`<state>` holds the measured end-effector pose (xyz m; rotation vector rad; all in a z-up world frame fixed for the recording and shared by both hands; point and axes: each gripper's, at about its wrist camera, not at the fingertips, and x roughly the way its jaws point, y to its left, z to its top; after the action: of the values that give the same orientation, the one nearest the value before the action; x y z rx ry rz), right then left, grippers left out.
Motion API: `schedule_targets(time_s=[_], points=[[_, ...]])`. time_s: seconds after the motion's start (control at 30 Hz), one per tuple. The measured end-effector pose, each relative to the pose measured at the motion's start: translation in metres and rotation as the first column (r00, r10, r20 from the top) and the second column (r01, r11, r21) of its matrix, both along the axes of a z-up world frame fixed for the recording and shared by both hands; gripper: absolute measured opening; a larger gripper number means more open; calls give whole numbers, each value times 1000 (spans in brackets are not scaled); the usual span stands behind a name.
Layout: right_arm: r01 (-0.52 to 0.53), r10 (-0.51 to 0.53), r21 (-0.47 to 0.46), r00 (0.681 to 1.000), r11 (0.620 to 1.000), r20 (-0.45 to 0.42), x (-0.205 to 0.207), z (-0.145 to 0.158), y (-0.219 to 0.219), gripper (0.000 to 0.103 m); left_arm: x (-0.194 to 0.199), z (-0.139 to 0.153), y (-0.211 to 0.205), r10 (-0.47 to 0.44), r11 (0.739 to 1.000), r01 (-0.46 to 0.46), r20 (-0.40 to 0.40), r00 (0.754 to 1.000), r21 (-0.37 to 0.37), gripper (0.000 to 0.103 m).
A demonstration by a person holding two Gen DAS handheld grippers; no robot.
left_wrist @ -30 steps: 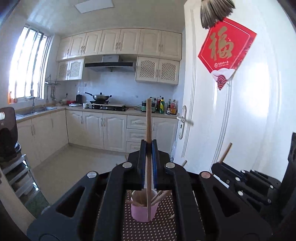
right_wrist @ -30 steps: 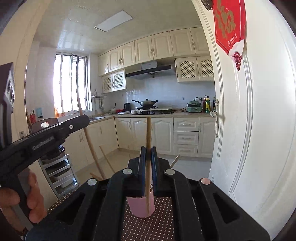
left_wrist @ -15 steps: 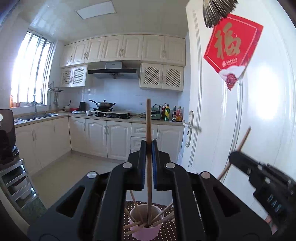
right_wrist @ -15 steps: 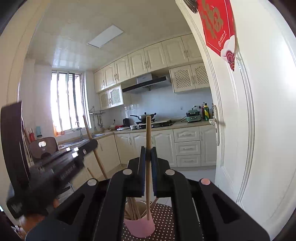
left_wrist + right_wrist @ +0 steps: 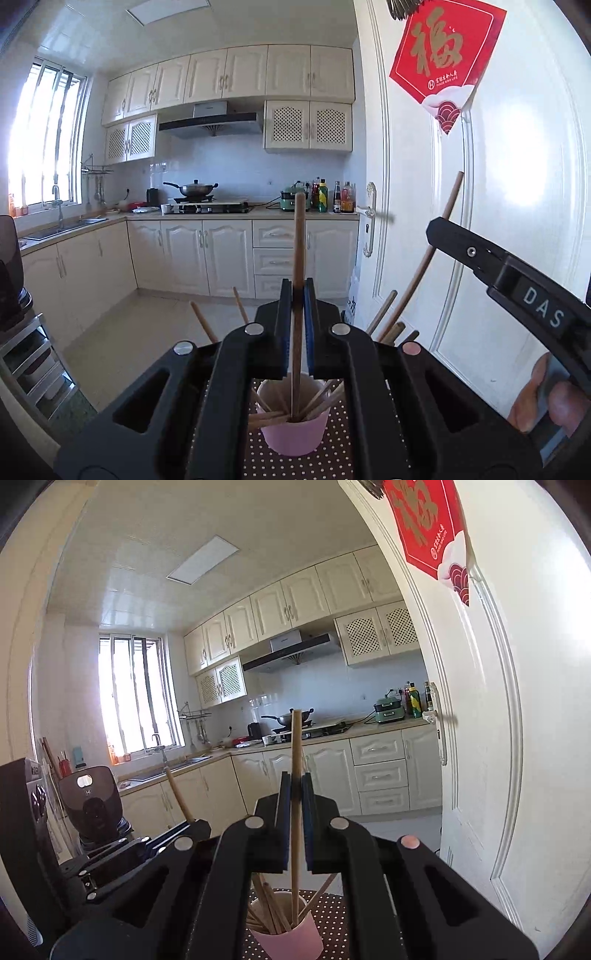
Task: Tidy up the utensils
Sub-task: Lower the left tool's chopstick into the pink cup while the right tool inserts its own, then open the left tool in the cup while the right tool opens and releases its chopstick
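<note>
A pink cup [image 5: 294, 432] stands on a brown dotted mat [image 5: 332, 458] and holds several wooden chopsticks. My left gripper [image 5: 297, 295] is shut on one upright chopstick [image 5: 298, 258] whose lower end sits inside the cup. My right gripper [image 5: 294, 786] is shut on another upright chopstick [image 5: 295, 757], its tip down in the same cup [image 5: 291, 938]. The right gripper also shows at the right of the left wrist view [image 5: 517, 280], and the left gripper at the lower left of the right wrist view [image 5: 122, 860].
A white door [image 5: 480, 221] with a red paper decoration [image 5: 445, 55] stands close on the right. Kitchen cabinets and a counter with a wok [image 5: 194, 189] lie across the room. A dark appliance on a metal rack [image 5: 92, 805] is on the left.
Both grippers have lowered their chopsticks, so the tips now reach down into the pink cup. The right gripper has come closer beside the left one.
</note>
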<state>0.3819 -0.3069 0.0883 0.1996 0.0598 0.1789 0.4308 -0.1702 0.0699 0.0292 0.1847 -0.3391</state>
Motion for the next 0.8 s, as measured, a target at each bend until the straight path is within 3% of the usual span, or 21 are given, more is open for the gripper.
schedule_targets(time_s=[0.27, 0.33, 0.4, 0.57, 0.8], points=[[-5, 5, -8, 1000, 1000, -21, 7, -5, 4, 4, -2, -5, 0, -20, 1000, 21, -33, 999, 19, 8], [-13, 12, -17, 999, 1000, -38, 10, -7, 6, 4, -3, -6, 0, -17, 999, 18, -34, 999, 32, 20], [-14, 12, -24, 999, 1000, -50, 12, -10, 7, 4, -5, -5, 1, -5, 1000, 5, -22, 1000, 22, 61], [-23, 22, -17, 997, 1000, -71, 12, -15, 7, 4, -13, -7, 7, 45, 998, -46, 11, 999, 41, 62], [-38, 34, -37, 993, 999, -109, 15, -24, 13, 5, -18, -2, 29, 93, 996, -93, 10, 996, -13, 73]])
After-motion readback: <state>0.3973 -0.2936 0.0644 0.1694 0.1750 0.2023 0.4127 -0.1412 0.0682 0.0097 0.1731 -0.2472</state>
